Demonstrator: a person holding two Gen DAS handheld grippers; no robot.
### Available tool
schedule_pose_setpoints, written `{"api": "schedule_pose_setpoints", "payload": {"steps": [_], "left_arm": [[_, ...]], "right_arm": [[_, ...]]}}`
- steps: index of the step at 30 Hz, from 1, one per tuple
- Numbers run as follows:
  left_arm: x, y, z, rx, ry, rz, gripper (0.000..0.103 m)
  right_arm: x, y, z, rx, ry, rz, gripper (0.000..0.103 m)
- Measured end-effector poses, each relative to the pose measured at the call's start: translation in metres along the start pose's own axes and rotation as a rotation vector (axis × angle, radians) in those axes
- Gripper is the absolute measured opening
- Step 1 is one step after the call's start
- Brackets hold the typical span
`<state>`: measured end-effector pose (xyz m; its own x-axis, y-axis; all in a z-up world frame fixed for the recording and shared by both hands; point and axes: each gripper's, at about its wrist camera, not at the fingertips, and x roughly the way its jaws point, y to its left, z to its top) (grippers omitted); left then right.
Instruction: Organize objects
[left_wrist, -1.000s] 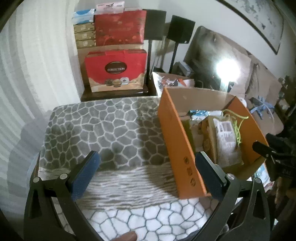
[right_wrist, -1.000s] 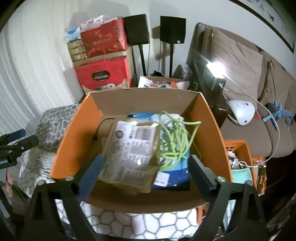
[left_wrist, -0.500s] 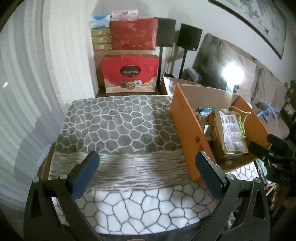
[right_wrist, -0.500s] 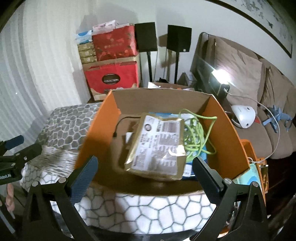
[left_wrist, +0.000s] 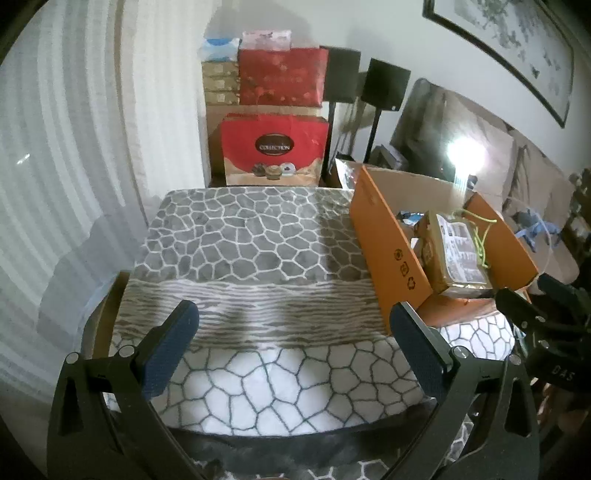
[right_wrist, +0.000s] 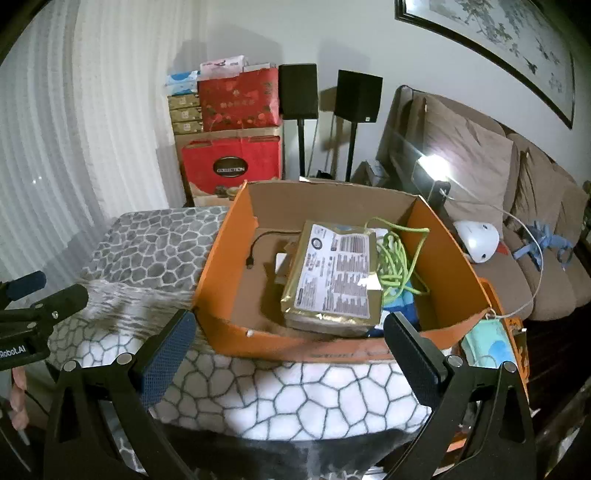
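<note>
An orange cardboard box (right_wrist: 221, 266) sits on the right side of a table covered by a grey and white patterned cloth (left_wrist: 243, 236). Inside lie a gold foil packet (right_wrist: 332, 277), a green cord (right_wrist: 397, 258), a black cable (right_wrist: 258, 247) and something blue. The box also shows in the left wrist view (left_wrist: 388, 247), with the packet (left_wrist: 454, 254) in it. My left gripper (left_wrist: 295, 347) is open and empty over the cloth's near edge. My right gripper (right_wrist: 291, 350) is open and empty, just in front of the box.
Red gift boxes (left_wrist: 273, 151) and stacked cartons stand behind the table, with two black speakers (right_wrist: 358, 96) on stands. A brown sofa (right_wrist: 480, 158) with a white device (right_wrist: 478, 240) is at the right. A curtain (left_wrist: 74, 147) hangs on the left.
Both grippers have pulled back and up from the table. The box and cloth look farther away. The packet has gone from between the right fingers to lying flat in the box.
</note>
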<state>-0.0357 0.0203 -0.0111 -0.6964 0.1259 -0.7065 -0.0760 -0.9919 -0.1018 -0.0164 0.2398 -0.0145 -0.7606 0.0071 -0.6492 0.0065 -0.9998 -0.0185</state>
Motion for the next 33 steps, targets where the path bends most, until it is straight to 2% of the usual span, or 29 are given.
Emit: {"api": "schedule_pose_setpoints", "payload": {"steps": [14, 25, 33], "left_arm": [[-0.020, -0.005, -0.022, 0.025, -0.026, 0.010, 0.103], [-0.035, -0.005, -0.031, 0.019, -0.057, 0.041, 0.103], [-0.041, -0.001, -0.034, 0.019, -0.066, 0.048, 0.103]], "right_arm": [[-0.023, 0.009, -0.022, 0.015, -0.033, 0.011, 0.103], [-0.043, 0.016, -0.026, 0.008, -0.081, 0.008, 0.103], [-0.043, 0.020, -0.030, 0.001, -0.075, 0.010, 0.103]]}}
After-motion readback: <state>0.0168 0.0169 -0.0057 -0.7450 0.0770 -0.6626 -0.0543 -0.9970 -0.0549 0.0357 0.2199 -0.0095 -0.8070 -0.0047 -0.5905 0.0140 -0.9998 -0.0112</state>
